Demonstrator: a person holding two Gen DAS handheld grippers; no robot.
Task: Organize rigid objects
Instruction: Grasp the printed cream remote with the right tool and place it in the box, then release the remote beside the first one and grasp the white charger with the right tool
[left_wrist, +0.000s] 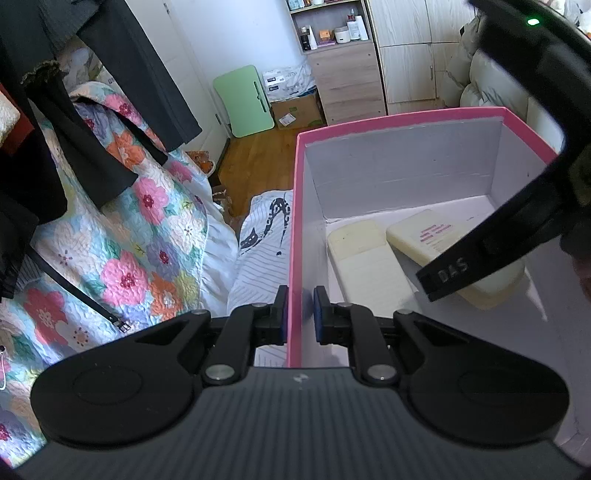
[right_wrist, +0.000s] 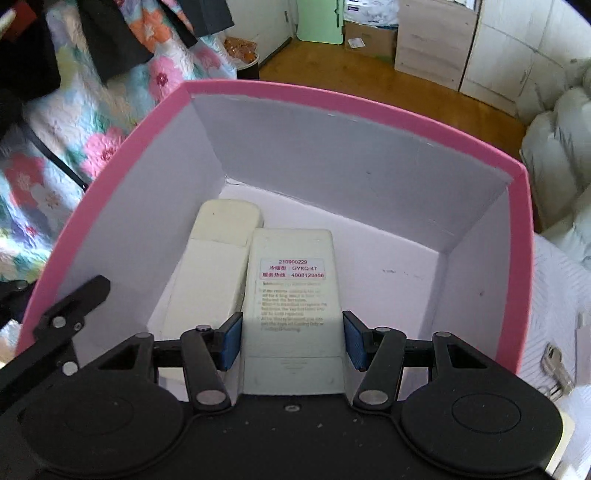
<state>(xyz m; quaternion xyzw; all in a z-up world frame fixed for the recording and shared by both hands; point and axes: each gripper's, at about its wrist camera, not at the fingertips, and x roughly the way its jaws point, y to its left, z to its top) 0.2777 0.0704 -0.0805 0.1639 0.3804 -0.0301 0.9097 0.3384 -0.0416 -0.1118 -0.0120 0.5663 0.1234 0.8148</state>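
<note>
Right wrist: pink box (right_wrist: 369, 107) holds two cream remotes (right_wrist: 291, 288) side by side.

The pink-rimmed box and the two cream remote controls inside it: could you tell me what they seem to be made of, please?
Pink-rimmed box: probably cardboard, matt, with thin flat walls, folded corners and a scuffed white inside. Labelled cream remote control and plain cream remote control: apparently hard moulded plastic, smooth and yellowed, with rounded edges and a seam line across each back.
</note>
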